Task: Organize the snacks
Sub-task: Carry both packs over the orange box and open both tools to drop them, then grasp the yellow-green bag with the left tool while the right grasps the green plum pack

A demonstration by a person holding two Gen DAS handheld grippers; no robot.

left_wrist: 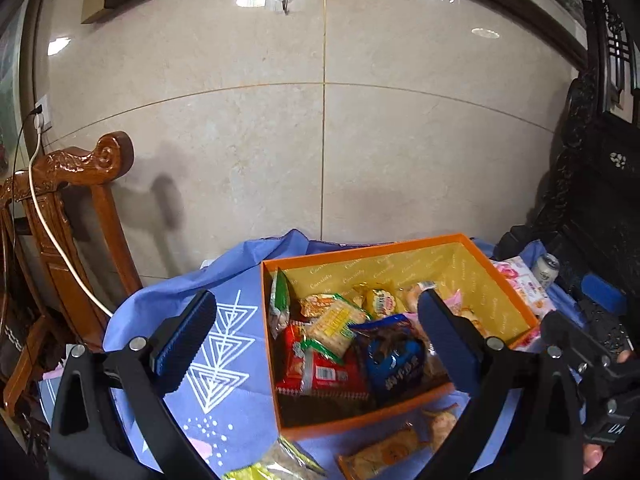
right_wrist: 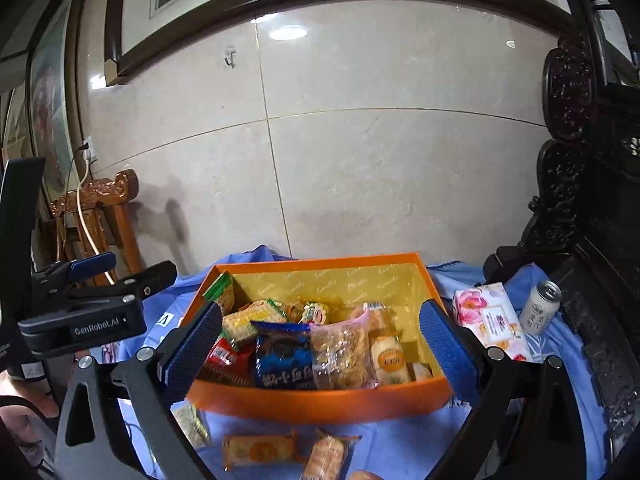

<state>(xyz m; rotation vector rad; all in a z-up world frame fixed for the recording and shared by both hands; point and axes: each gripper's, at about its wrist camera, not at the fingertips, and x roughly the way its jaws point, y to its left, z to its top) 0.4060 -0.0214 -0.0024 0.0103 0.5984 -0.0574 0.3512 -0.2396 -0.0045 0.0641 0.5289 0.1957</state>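
An orange box with a yellow lining sits on a blue cloth and holds several snack packets, among them a dark blue packet and a red one. Loose packets lie on the cloth in front of the box: two orange biscuit packs and a greenish pack. My left gripper hovers over the box's near-left part, open, with nothing between its fingers. Over the box's front edge my right gripper also stands open and holds nothing.
A flowered tissue pack and a drink can stand right of the box. Dark carved furniture rises at the right, a carved wooden chair with a white cable at the left. A tiled wall is close behind.
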